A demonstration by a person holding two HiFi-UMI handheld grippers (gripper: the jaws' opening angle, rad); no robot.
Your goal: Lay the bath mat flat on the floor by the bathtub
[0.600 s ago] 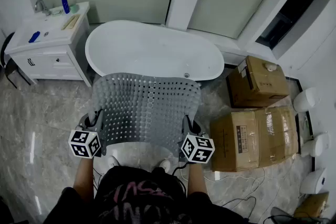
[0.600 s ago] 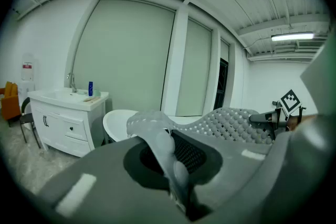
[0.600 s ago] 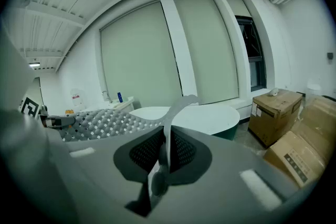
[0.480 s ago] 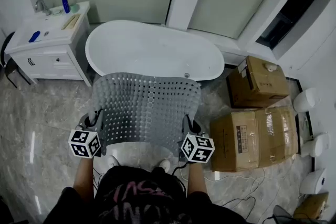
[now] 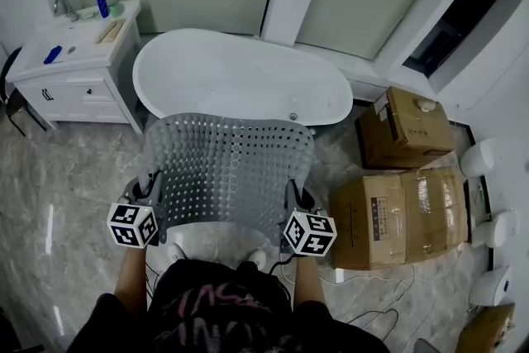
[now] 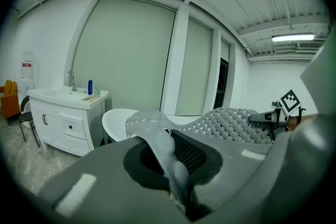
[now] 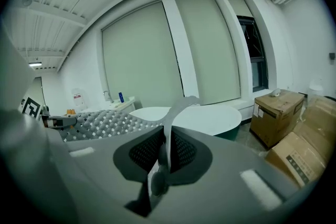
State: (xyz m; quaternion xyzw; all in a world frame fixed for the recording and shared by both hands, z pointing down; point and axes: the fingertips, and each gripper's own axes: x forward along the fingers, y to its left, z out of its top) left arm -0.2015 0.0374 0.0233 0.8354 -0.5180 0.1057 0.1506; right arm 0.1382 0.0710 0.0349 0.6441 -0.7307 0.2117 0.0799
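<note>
Grip: your left gripper (image 5: 151, 188) and right gripper (image 5: 295, 194) clamp near corners of the bath mat (image 5: 227, 169).
Mat: raised, far edge overlapping the bathtub (image 5: 240, 78) rim.
Room: boxes (image 5: 397, 215) close on your right, cabinet (image 5: 74, 70) left.
Head view alone: floor (image 5: 66, 178) beneath.

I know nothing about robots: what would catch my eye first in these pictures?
A grey, hole-dotted bath mat is held up at the centre, its near corners clamped in the left gripper and right gripper. Just beyond it stands a white oval bathtub, with brown cardboard boxes on the floor to its right.
</note>
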